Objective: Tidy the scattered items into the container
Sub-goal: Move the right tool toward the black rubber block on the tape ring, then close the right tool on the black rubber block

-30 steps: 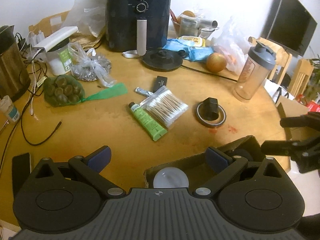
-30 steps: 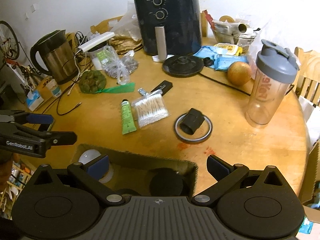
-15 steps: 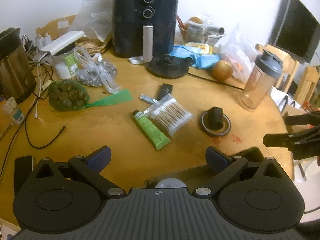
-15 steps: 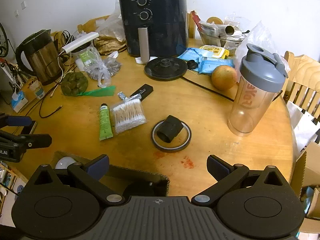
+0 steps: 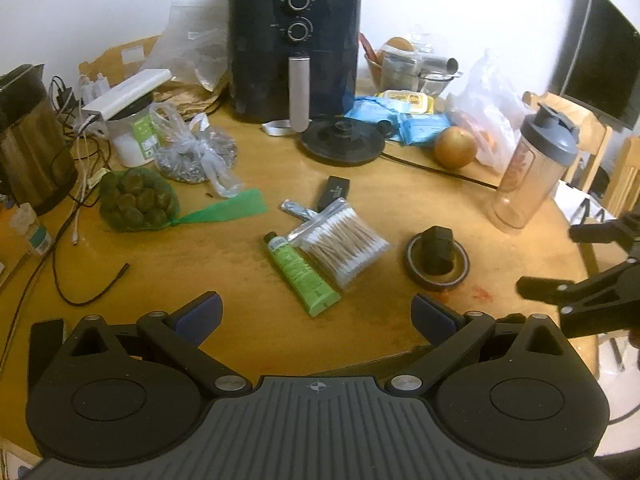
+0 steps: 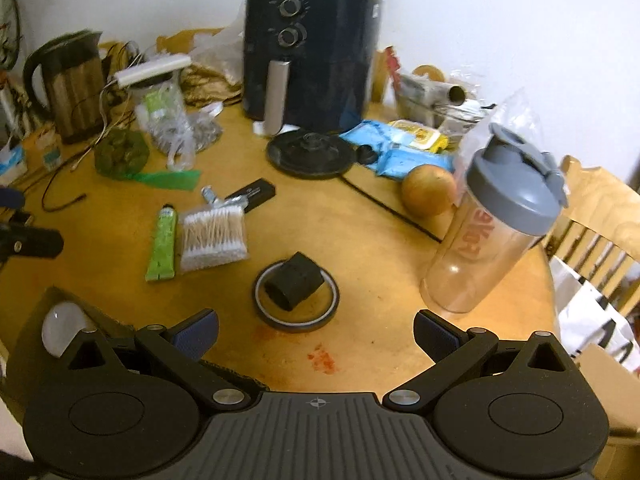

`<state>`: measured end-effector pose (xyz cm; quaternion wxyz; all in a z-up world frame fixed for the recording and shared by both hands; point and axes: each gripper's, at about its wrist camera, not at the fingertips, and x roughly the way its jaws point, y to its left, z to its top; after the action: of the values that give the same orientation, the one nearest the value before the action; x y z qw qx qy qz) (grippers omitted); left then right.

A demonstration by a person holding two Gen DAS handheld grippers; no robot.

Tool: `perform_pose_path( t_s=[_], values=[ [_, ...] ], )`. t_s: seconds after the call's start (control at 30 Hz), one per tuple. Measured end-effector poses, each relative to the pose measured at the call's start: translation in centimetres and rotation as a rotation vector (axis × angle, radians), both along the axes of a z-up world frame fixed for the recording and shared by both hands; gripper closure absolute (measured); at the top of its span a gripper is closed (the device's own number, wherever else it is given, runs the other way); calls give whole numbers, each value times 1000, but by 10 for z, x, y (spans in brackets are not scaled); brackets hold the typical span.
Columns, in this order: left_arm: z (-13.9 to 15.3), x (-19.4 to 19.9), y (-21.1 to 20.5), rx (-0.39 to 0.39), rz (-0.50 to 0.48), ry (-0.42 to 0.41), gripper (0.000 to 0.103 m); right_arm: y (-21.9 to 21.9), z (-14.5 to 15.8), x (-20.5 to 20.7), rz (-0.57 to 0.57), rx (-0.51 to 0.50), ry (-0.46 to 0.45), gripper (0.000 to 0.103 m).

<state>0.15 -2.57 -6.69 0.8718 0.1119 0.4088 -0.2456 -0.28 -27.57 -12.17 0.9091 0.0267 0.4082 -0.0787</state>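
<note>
Cardboard box (image 6: 28, 320) sits at the near table edge, low-left in the right wrist view, mostly hidden behind the right gripper's body; a white bulb-like round object (image 6: 60, 326) lies in it. In the left wrist view only a dark sliver of the box rim (image 5: 404, 354) shows under the gripper.

Loose items on the round wooden table (image 5: 160, 272), mid-table:
- green tube (image 5: 301, 274), lying flat, touching the bag of cotton swabs (image 5: 340, 242) along its right side
- small foil sachet (image 5: 297, 209) and black flat rectangular object (image 5: 334, 191) just behind the swabs
- tape roll (image 5: 438, 266) flat on the table, black blocky object (image 5: 437, 249) standing in its hole
- red smears (image 6: 322, 360) on the wood just in front of the tape roll

Left gripper (image 5: 316, 316): jaws spread wide, nothing between them, hovering over bare wood in front of the tube. Right gripper (image 6: 316, 332): jaws spread wide, empty, aimed at the tape roll with the red smears between the fingertips. Each gripper shows at the edge of the other's view.

Further out: clear shaker bottle (image 5: 534, 170) with grey lid upright at right, an onion (image 5: 455, 147) beside it, blue wipe packs (image 5: 404, 120), kettle base (image 5: 343, 142) with cord, black air fryer (image 5: 294, 44) at the back. Left side: net bag of dark round fruit (image 5: 136, 200), knotted plastic bag (image 5: 196, 154), white jar (image 5: 134, 136) with a white box on top, steel kettle (image 5: 30, 140), loose cables (image 5: 72, 240). Wooden chair (image 6: 600, 216) at right, beyond the table.
</note>
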Motion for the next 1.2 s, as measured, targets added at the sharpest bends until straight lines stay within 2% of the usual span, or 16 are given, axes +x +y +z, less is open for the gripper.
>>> perform_pose_path(
  t_s=[0.2,0.77,0.97,1.1,1.2],
  values=[
    [-3,1,-8,3,-5,14,0,-7,-11,14,99,29,68,0],
    [-4,6,-16,-12,22,45,0,-22,-30,60,268,5,87,0],
    [-3,5,-14,-29,45,49,0,-31,-41,78,343,68,88,0],
    [1,4,-10,-63,68,51,0,-33,-50,89,405,73,96,1],
    [1,3,-8,-62,85,50,0,-35,-56,96,446,61,101,11]
  ],
)
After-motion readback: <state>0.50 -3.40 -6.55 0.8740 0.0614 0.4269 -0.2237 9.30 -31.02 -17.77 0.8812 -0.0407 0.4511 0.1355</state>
